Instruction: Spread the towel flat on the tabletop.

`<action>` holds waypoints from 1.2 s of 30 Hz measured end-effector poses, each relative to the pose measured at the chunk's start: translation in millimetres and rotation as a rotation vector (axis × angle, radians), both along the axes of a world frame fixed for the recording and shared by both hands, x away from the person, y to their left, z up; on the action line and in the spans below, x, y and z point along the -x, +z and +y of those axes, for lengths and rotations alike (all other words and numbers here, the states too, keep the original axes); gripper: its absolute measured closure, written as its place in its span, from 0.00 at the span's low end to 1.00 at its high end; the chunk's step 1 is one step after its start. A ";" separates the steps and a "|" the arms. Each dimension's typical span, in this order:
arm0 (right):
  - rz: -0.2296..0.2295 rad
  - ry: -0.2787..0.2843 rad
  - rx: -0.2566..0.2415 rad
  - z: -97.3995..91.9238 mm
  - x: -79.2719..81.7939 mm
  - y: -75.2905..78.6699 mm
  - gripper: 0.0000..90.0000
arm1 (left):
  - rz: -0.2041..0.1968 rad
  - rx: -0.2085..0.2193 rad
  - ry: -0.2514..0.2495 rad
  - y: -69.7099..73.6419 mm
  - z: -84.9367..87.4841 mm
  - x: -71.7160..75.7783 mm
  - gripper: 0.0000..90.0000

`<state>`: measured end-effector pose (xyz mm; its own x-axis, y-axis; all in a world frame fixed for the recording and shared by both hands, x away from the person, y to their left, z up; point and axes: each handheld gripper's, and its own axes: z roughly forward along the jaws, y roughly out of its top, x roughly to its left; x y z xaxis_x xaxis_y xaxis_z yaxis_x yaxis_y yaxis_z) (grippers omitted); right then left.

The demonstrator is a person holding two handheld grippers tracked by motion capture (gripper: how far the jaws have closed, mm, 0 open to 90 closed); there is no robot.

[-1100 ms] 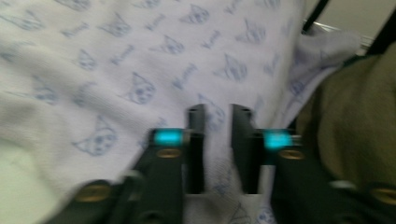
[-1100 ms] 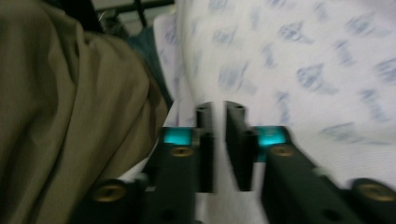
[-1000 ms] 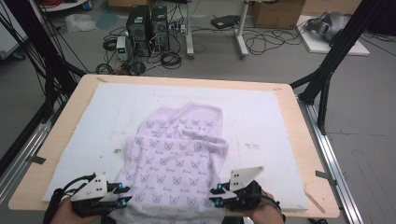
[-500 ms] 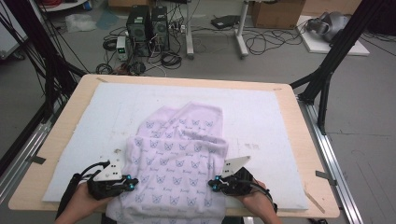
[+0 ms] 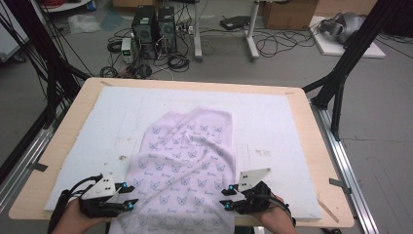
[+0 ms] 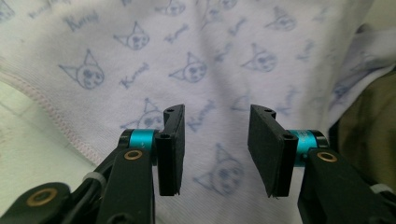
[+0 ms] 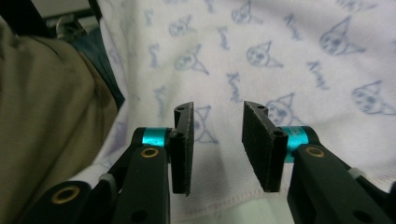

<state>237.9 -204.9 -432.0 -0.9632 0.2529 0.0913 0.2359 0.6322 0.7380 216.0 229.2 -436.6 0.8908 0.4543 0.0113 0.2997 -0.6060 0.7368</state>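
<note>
A lavender cloth printed with small cat faces lies spread on the white pad, and its near end hangs over the table's front edge. My left gripper sits at the cloth's near left edge. Its jaws have just been opening and stand open above the fabric, with nothing pinched between them. My right gripper is at the near right edge. It has just been opening too, and it stands open over the cloth's hem.
The pad covers a wooden table with bare rims at both sides. The person's tan trousers show just past the cloth's hanging end. Behind the table, computers and cables lie on the floor.
Both grippers came in onto the cloth's near corners, and their jaws now stand apart. The cloth's folds have shifted a little and lie flatter.
</note>
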 end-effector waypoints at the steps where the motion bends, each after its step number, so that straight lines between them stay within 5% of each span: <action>1: 0.010 0.006 0.007 2.5 -2.2 -4.6 0.70 | 0.008 -0.012 -0.016 -4.7 -2.5 -1.5 0.67; 5: 0.007 0.003 0.010 4.2 -6.6 -13.5 0.90 | -0.002 -0.005 -0.041 -3.7 -3.9 2.7 0.96; 8: 0.033 0.031 0.019 3.1 -5.9 -12.0 0.98 | 0.030 0.007 -0.069 -1.2 -3.7 13.3 0.98; 12: 0.024 0.074 -0.023 -3.1 7.5 -0.4 0.93 | -0.005 0.041 -0.078 8.5 1.1 37.5 0.91; 15: 0.004 0.027 -0.022 -9.1 7.2 5.9 0.75 | -0.034 0.025 -0.013 12.6 5.2 30.7 0.62; 18: 0.014 0.001 -0.044 -9.7 0.9 3.7 0.72 | -0.028 0.029 0.006 10.4 5.0 16.0 0.61; 21: 0.014 0.022 -0.030 -4.6 -0.7 -2.5 0.70 | -0.006 -0.002 -0.010 1.3 -2.9 7.9 0.63; 23: 0.019 0.042 -0.008 -1.7 -0.2 -6.7 0.70 | -0.007 -0.010 -0.026 -4.9 -6.0 6.1 0.72; 25: 0.018 0.052 0.028 0.9 0.6 -11.4 0.76 | -0.002 0.004 -0.032 -4.8 -4.3 3.6 0.83; 27: -0.015 0.051 0.023 0.9 2.2 -12.8 0.92 | -0.002 0.001 -0.036 -4.4 -5.1 3.9 0.95; 32: 0.009 0.080 0.037 -2.7 1.9 -9.6 0.98 | -0.014 0.002 -0.022 -1.4 0.2 12.0 0.98; 36: 0.030 0.094 0.008 -16.3 16.4 -3.9 0.99 | -0.010 0.029 -0.022 3.7 8.5 25.7 0.98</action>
